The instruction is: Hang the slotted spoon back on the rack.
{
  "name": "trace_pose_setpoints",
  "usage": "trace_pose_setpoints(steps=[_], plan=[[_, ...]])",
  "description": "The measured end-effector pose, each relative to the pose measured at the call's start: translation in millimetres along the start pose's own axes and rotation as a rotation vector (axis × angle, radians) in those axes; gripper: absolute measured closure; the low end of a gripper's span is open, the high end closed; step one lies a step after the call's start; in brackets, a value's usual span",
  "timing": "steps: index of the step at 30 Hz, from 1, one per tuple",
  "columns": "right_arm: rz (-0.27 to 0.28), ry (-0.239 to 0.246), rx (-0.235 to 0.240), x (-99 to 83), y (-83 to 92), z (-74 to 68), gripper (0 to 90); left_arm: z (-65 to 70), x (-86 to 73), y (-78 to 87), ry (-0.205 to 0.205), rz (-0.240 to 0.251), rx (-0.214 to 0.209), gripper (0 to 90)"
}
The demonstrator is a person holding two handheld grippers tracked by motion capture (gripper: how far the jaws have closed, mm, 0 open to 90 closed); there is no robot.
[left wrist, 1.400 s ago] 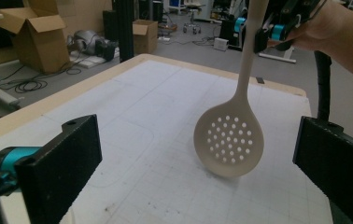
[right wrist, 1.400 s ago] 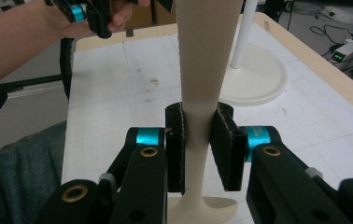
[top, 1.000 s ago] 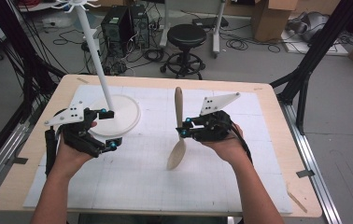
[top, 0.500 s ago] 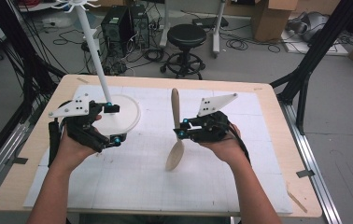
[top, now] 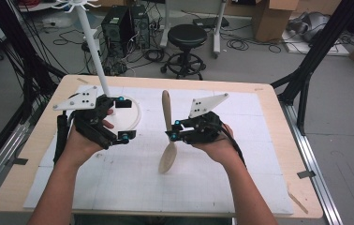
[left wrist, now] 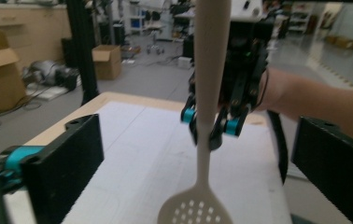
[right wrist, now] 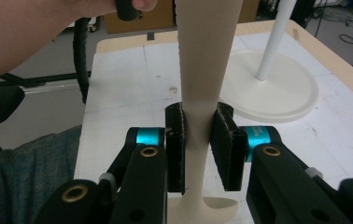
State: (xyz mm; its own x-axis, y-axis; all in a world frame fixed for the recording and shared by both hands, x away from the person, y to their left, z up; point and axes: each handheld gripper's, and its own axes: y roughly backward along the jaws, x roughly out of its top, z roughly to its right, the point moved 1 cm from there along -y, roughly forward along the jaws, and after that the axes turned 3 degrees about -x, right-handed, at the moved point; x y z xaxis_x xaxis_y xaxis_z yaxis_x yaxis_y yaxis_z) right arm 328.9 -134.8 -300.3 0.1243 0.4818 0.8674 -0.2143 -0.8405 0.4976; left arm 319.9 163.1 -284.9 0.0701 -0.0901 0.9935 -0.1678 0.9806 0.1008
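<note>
A beige slotted spoon [top: 166, 110] stands nearly upright over the middle of the white mat, bowl end down. My right gripper [top: 173, 130] is shut on its handle; the right gripper view shows both pads pressed on the spoon [right wrist: 205, 60] low on the handle. My left gripper [top: 122, 118] hovers at the left, by the base of a white stand [top: 133, 123]. Its jaws are wide open and have just been closing a little, with nothing between them. They point across at the spoon [left wrist: 209, 70], which sits farther off in the left gripper view.
The stand's white pole [top: 93, 47] rises from a round base at the mat's back left. The mat [top: 119, 187] covers most of a wooden table [top: 278, 112]. Beyond the table stand a black stool [top: 187, 35], cables and cardboard boxes.
My left gripper has risen and moved right, toward the spoon. The spoon has shifted slightly left in the right gripper's grip.
</note>
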Motion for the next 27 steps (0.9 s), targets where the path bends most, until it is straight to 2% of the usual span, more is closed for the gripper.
trace_pose_setpoints(steps=[1, 3, 9, 14, 20, 27], plan=[[0.003, 0.0, 0.007, 1.9, -0.8, 0.0, 76.6, -0.5, 2.9, -2.7, -0.006, 0.026, -0.021, 9.7], [0.006, 0.004, 0.007, 4.4, -1.1, 0.0, 76.6, -1.1, 5.8, -6.1, -0.008, 0.03, -0.025, 9.7], [0.012, 0.027, 0.02, 12.8, -4.3, -3.7, 76.6, -2.4, 13.6, -16.6, 0.0, 0.018, -0.044, 9.9], [0.014, 0.034, 0.041, 15.2, -9.9, -6.4, 76.7, -2.3, 16.5, -22.1, -0.01, 0.002, -0.054, 15.6], [0.013, 0.038, 0.041, 17.2, -13.1, -7.9, 76.6, -1.5, 19.6, -26.4, -0.004, 0.017, -0.103, 21.8], [0.014, 0.047, 0.047, 18.9, -15.0, -9.9, 76.6, -2.9, 25.0, -29.3, -0.011, 0.039, -0.11, 28.4]])
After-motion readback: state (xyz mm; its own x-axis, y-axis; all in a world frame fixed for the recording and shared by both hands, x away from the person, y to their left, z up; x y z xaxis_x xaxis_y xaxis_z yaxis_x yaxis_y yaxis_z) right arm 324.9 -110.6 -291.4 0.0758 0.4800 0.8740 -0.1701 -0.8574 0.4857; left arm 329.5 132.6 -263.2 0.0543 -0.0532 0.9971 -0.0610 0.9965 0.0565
